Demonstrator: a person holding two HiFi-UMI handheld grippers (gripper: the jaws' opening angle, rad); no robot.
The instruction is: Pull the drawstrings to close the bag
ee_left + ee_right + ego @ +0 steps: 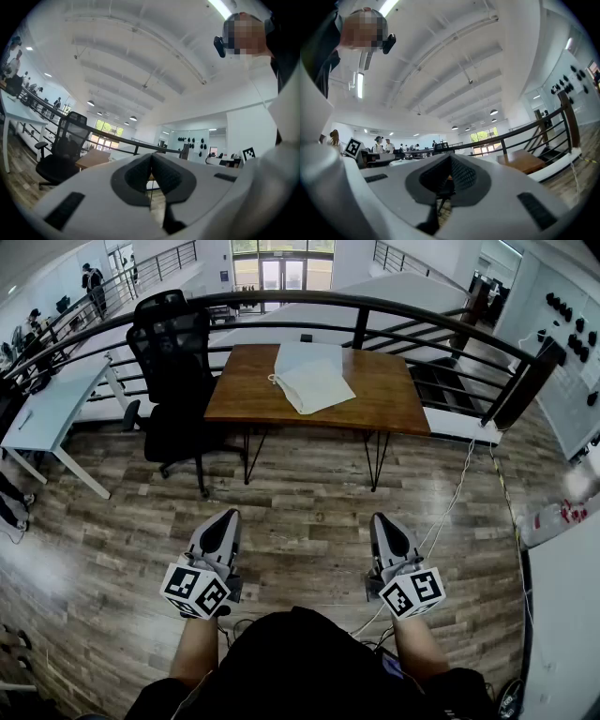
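A brown wooden table [375, 395] on thin black metal legs stands on the grey-brown plank floor [309, 521], and the white fabric drawstring bag [314, 382] lies flat on its top, about midway between the left and right edges and reaching from the far edge most of the way to the near edge, its nearer part turned slightly askew; a thin loop of cord [274, 379] seems to show at the bag's left side, though it is too small to be sure. A black mesh-backed office chair [173, 362] sits just off the table's left edge, and a curved black metal railing [422, 320] runs behind the far edge. The left grey two-jaw gripper [228, 516] and the right grey two-jaw gripper [380, 519] are both held level over the floor, well short of the table's near edge and well apart from the bag. In each gripper view the two ribbed black pads meet at the tips with nothing between them, so both tongs are fully closed and hold nothing. A white cable [450, 507] trails across the floor off the table's right near corner
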